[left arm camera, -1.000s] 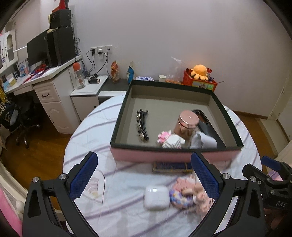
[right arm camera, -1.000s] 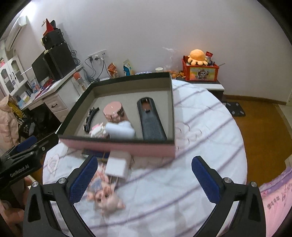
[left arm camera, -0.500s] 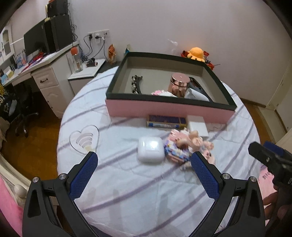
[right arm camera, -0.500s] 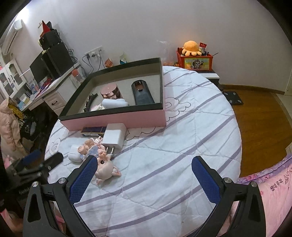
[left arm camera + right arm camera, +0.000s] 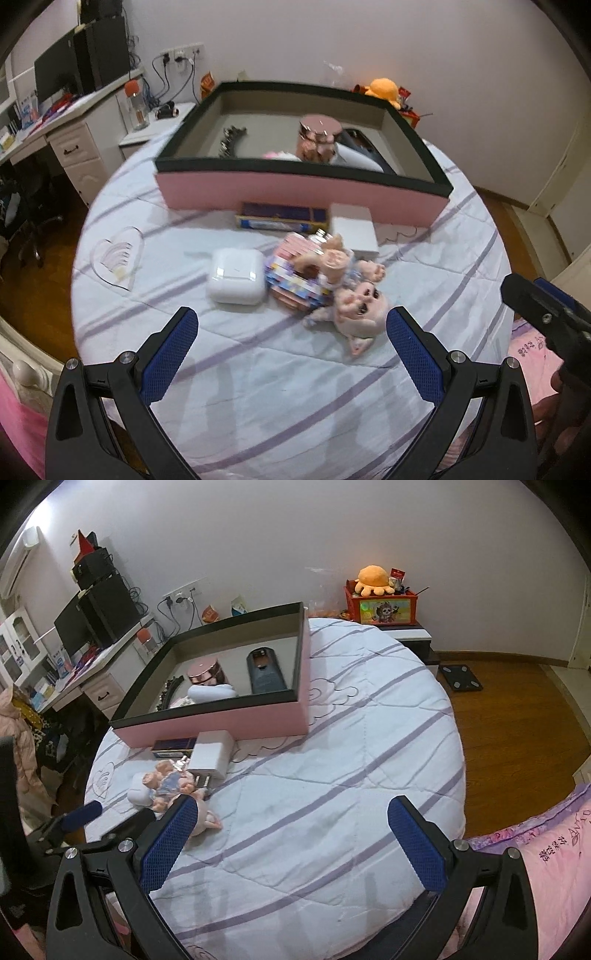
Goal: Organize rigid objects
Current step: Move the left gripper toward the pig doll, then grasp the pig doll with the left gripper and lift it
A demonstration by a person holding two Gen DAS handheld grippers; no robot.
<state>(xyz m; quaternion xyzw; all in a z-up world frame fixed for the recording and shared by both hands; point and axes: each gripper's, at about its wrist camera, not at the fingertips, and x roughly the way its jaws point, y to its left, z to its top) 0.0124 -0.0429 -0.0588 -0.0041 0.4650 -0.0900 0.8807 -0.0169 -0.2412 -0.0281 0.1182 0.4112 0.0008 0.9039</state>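
A pink box [image 5: 295, 192] with a dark rim stands on the round bed [image 5: 280, 387]; it holds a rose-gold jar [image 5: 318, 137], a dark hair clip [image 5: 229, 138] and a dark flat device [image 5: 264, 670]. In front of it lie a white case [image 5: 236, 275], a stack of pink blocks [image 5: 293, 275], a pig doll [image 5: 356, 299], a white charger [image 5: 352, 229] and a blue flat box [image 5: 280, 218]. My left gripper [image 5: 291, 354] is open and empty, short of the case and doll. My right gripper [image 5: 293, 847] is open and empty over the quilt, right of the pile [image 5: 173, 784].
A desk with monitor and speakers [image 5: 96, 616] stands at the left. A nightstand carries a red box with an orange plush [image 5: 380, 598]. A scale [image 5: 460, 675] lies on the wooden floor at the right. A pink pillow [image 5: 543, 867] lies at the near right.
Both grippers have pulled back from the pink box toward the near edge of the bed. The box and the pile now sit farther off. Both stay open.
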